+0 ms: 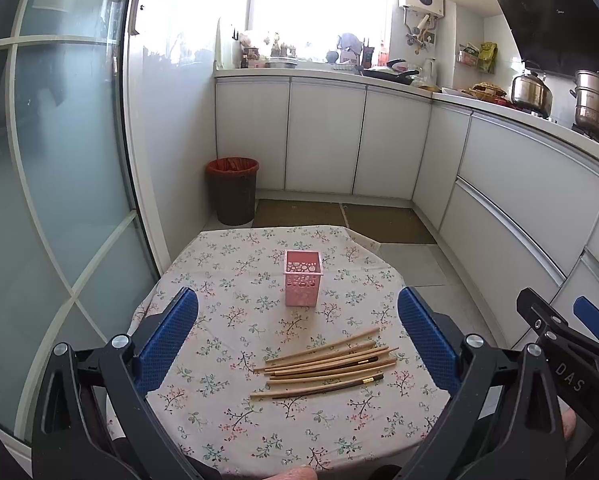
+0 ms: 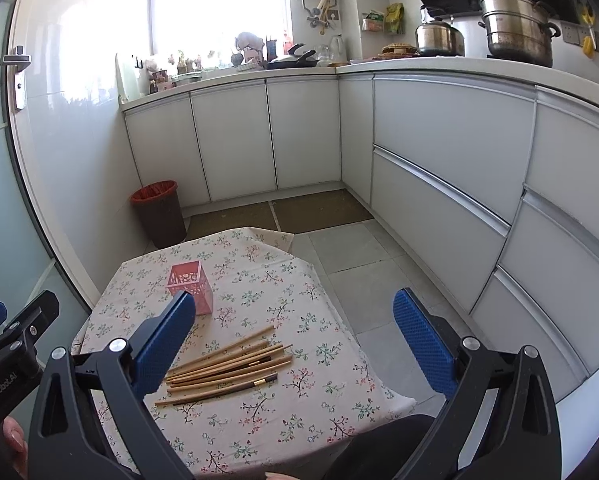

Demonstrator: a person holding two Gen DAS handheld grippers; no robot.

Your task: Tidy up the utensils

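A small surface (image 1: 219, 420) covered by a floral cloth stands in a kitchen, and both claws hover above its near edge, apart from everything on it. The left claw (image 1: 298, 312) has its blue-padded fingers (image 1: 167, 340) spread wide with nothing between them. The right claw (image 2: 295, 312) is equally wide and holds nothing; in the left wrist view it shows at the right border (image 1: 579, 320), just past the surface's right edge.

A pink perforated holder (image 1: 303, 278) stands upright near the middle of the surface, toward the far edge; nothing can be seen sticking out of it. A loose bundle of chopsticks (image 1: 327, 364) lies flat between the holder and the near edge, closer to the right edge, the sticks roughly parallel and overlapping, running from near left to far right. Most are pale wood; one dark chopstick (image 1: 331, 387) with a gold band lies nearest the near edge, and a second dark one sits within the bundle. In the right wrist view the chopsticks (image 2: 227, 364) appear just beside the right claw's left finger (image 2: 167, 344), and that finger hides part of the holder (image 2: 189, 280).

Beyond the far edge a brown bin (image 1: 233, 190) with a red liner stands on the floor by white cabinets (image 1: 323, 136).
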